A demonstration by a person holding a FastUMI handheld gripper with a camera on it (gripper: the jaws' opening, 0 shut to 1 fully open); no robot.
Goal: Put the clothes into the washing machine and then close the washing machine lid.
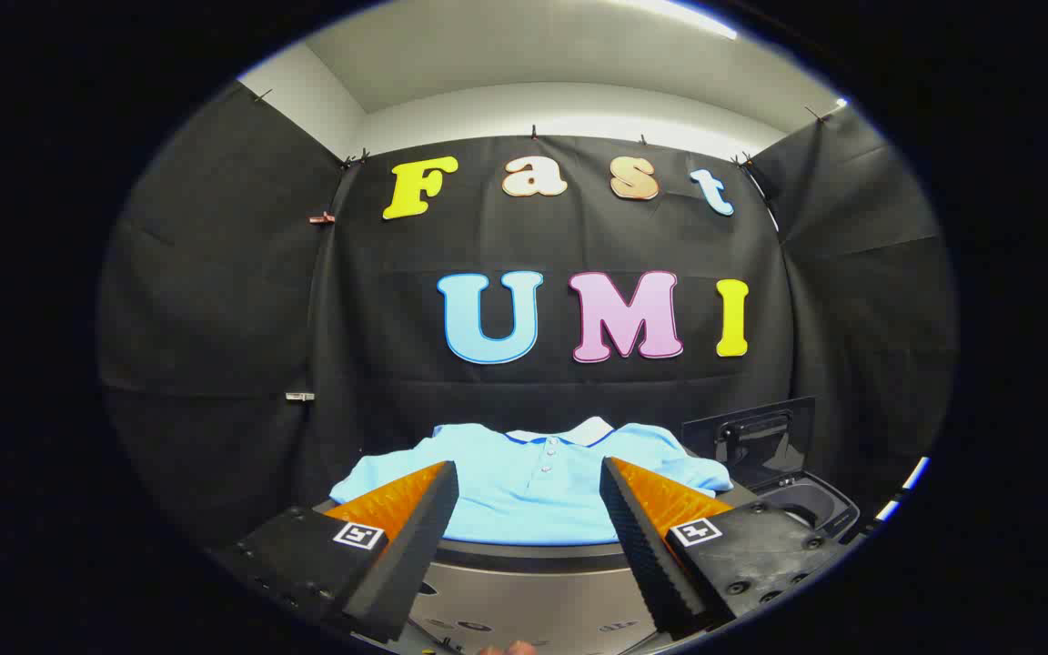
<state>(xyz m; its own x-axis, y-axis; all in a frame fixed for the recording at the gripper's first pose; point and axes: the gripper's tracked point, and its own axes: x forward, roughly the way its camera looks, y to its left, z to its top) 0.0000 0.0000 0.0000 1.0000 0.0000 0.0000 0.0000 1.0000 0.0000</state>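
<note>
- Tongs (529,478): released, the two fingers spread wide apart with nothing between them; neither finger touches the garment.
- Fingers (415,528): both point forward and slightly upward, their ridged inner faces turned toward each other (each carries a small square marker on its outer block).
- Polo shirt (533,487): light blue, with a white collar, a darker blue trim line and a short buttoned placket; it lies spread flat, front up, collar toward the booth wall, just ahead of and beyond the fingertips.
- Position of the shirt: it rests on a flat dark surface with a rounded front edge (524,553), seen through the gap between the fingers; both sleeves extend outward past the fingertips on either side.
- Washing machine (811,505): the opening sits to the right of the shirt, beyond the right finger; a dark rounded rim is visible (the interior cannot be made out).
- Lid (751,441): raised, standing near upright behind the opening, its glossy dark underside facing forward with a handle-like recess.
- Front panel (524,600): a silvery-grey face lies below the surface edge, between the finger bases, bearing small dark markings too blurred to identify.
- A fingertip of the person (510,648) shows below that panel.
</note>
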